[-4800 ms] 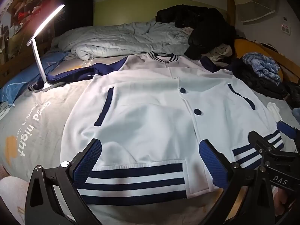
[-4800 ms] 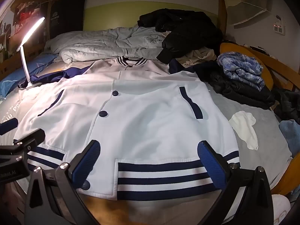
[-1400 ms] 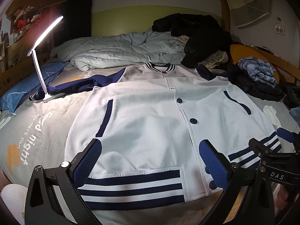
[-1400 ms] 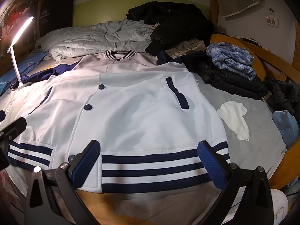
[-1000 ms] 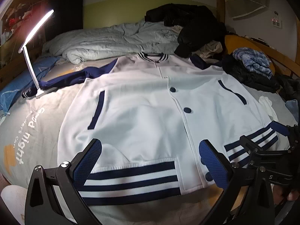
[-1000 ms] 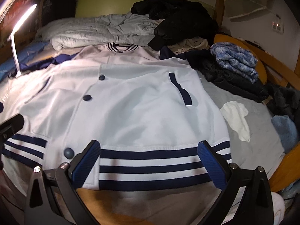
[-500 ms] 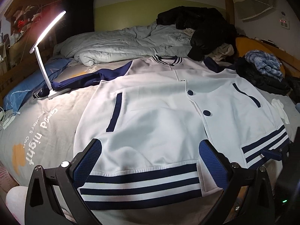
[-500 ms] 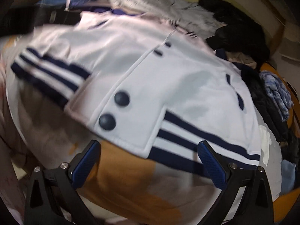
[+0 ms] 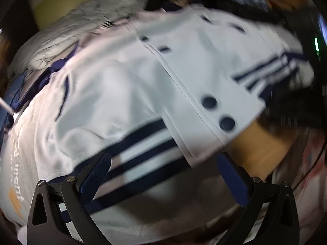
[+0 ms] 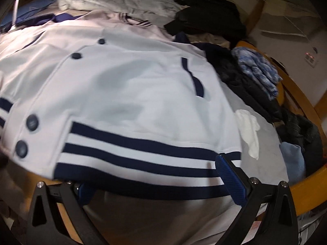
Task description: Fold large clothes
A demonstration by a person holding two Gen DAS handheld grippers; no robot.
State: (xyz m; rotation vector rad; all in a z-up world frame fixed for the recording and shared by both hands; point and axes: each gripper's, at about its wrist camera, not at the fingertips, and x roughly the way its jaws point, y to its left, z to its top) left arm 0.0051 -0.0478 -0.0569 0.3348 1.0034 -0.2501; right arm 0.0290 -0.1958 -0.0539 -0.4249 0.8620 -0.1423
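Note:
A white varsity jacket (image 9: 126, 89) with navy sleeves, navy buttons and a navy-striped hem lies front-up on the bed; it also shows in the right wrist view (image 10: 126, 85). My left gripper (image 9: 163, 175) is open, its blue-padded fingers at the left part of the striped hem (image 9: 139, 159). My right gripper (image 10: 159, 175) is open at the right part of the hem (image 10: 143, 159); its left finger is partly hidden under the hem edge. Both views are tilted and blurred.
A rumpled grey duvet (image 10: 114, 2) lies at the head of the bed. Black clothes (image 10: 206, 14), a blue plaid garment (image 10: 257, 69) and a white cloth (image 10: 249, 132) lie along the right side by the wooden bed rail (image 10: 302, 110). A lamp base (image 9: 6, 107) stands left.
Both grippers have dropped low and close to the jacket's hem. The left view has tilted and swung right. The right gripper has moved right along the hem, its left finger now under the edge.

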